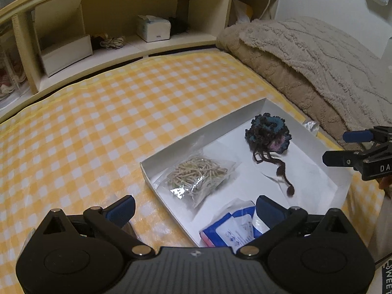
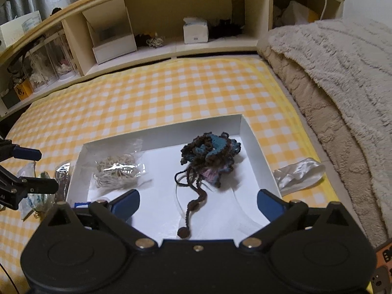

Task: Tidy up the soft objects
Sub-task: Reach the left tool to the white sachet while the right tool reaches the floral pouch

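Hovering over the white box (image 2: 257,144), the right tool (image 2: 198,202) gapes wide and empty; the left tool (image 1: 194,207) likewise, above the box's near edge; inside lie a blue packet (image 1: 232,230), a bag of cord (image 1: 198,174), a crocheted yarn piece (image 2: 210,156); beyond, the checked bed (image 1: 98,122).
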`<act>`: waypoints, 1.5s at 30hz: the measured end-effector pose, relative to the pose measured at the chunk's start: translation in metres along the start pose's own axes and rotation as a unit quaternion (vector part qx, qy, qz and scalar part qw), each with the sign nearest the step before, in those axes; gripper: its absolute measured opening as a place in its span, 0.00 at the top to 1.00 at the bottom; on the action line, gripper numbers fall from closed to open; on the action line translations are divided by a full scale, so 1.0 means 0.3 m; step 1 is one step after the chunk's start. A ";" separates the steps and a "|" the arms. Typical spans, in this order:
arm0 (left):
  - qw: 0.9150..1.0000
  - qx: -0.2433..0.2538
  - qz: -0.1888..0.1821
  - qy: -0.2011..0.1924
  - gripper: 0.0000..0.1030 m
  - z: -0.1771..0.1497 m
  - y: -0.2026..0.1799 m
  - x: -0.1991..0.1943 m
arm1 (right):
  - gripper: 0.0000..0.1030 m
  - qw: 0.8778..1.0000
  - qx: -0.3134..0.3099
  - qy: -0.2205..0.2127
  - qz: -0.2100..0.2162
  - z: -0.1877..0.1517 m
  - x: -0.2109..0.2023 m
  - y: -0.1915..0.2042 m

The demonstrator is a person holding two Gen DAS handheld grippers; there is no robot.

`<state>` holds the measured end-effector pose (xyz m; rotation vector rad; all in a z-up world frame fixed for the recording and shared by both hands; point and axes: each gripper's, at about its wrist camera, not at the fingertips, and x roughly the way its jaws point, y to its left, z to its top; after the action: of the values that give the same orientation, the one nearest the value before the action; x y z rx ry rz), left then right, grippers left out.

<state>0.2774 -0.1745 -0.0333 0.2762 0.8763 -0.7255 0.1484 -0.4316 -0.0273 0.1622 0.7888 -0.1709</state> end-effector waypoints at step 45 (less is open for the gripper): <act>0.986 -0.105 0.102 -0.077 0.00 -0.285 0.168 -0.339 | 0.00 0.998 -0.024 -0.044 0.030 -0.072 -0.155 0.281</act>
<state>0.2171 -0.0479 -0.0108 0.1172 0.7572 -0.4539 0.1194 -0.3406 -0.0022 0.1325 0.6987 -0.1020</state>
